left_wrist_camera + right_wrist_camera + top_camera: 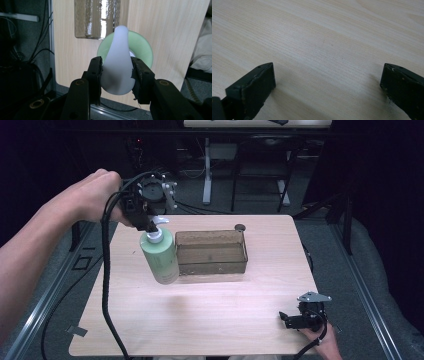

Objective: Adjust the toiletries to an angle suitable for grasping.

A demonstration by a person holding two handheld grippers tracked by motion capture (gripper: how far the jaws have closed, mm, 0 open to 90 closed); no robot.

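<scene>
A pale green pump bottle (161, 256) hangs tilted above the table's left part, just left of a clear plastic bin (212, 251). My left gripper (149, 222) is shut on the bottle's white pump head (118, 67), and its green shoulder (142, 48) shows behind the jaws. The bin (97, 18) lies beyond it in the left gripper view. My right gripper (289, 319) rests near the table's front right corner. Its jaws stand wide apart over bare wood (329, 82), nothing between them.
The light wooden table (210, 315) has a small dark round thing (240, 226) near its far edge. Black cables (106, 285) trail down from the left gripper over the table's left side. Desk legs and chairs stand on the floor beyond.
</scene>
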